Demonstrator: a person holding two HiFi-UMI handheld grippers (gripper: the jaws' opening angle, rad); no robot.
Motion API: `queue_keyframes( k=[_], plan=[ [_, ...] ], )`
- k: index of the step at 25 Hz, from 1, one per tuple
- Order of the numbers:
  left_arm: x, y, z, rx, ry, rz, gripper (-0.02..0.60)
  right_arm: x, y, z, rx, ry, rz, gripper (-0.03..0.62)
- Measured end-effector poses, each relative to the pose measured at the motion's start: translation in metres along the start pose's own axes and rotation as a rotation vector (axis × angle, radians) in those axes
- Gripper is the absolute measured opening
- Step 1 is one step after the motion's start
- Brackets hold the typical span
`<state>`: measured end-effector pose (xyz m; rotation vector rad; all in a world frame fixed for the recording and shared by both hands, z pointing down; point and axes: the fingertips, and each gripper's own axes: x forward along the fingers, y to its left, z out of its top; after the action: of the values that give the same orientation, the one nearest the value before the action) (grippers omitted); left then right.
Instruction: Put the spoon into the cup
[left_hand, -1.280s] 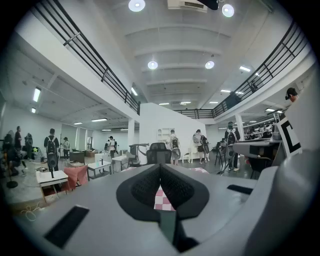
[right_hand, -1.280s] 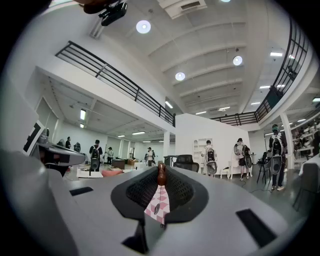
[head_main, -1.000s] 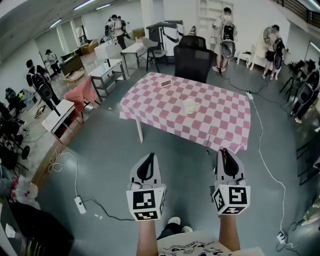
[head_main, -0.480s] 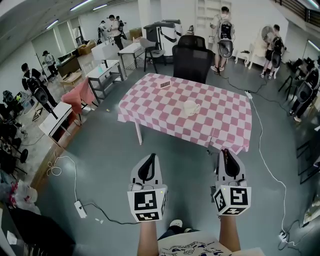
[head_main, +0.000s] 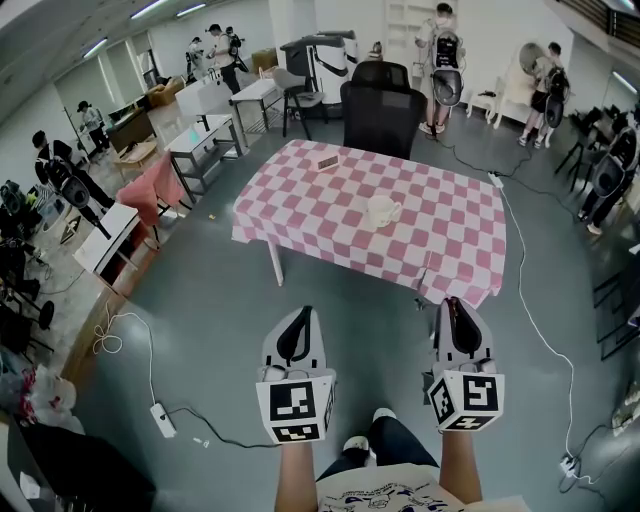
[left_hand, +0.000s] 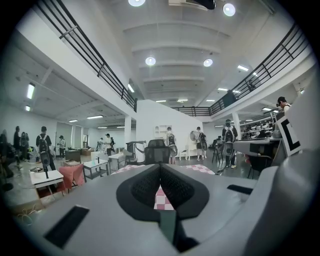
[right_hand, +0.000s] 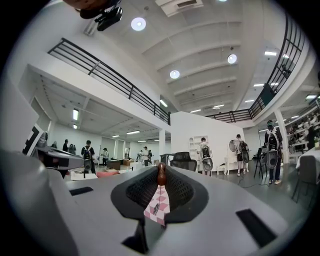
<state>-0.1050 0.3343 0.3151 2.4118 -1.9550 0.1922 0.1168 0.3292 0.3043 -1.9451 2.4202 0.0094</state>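
Observation:
A cream cup (head_main: 381, 211) with a handle stands on the table with the pink-and-white checked cloth (head_main: 300, 215), well ahead of both grippers. My right gripper (head_main: 449, 302) is held over the grey floor short of the table's near edge. It is shut on a brown spoon (right_hand: 161, 173), of which only a small rounded end shows at the jaw tips. My left gripper (head_main: 302, 312) is level beside it, its jaws closed to a point with nothing between them. In the left gripper view the left gripper (left_hand: 160, 166) points at the table.
A small flat box (head_main: 328, 162) lies near the table's far edge. A black office chair (head_main: 383, 112) stands behind the table. Cables and a power strip (head_main: 160, 414) lie on the floor at left, another cable (head_main: 530, 320) at right. Several people stand around the room.
The table and cup have drawn a little nearer in the head view. A leg and shoe have come into view at the bottom. Both grippers keep the same pose and state.

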Motion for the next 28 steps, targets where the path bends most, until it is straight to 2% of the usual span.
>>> queue_keyframes(
  k=[11,18,28],
  plan=[
    [0.062,0.005,-0.001,-0.001,0.012,0.011,0.014,0.063,-0.022,-0.009,0.001,0.015,0.016,0.054],
    [0.134,0.015,0.007,-0.002,0.008,0.046,0.014,0.136,-0.044,-0.013,-0.002,0.014,0.052,0.054],
    [0.242,0.025,0.038,0.007,0.002,0.090,0.014,0.255,-0.083,0.001,0.006,0.003,0.103,0.054]
  ],
)
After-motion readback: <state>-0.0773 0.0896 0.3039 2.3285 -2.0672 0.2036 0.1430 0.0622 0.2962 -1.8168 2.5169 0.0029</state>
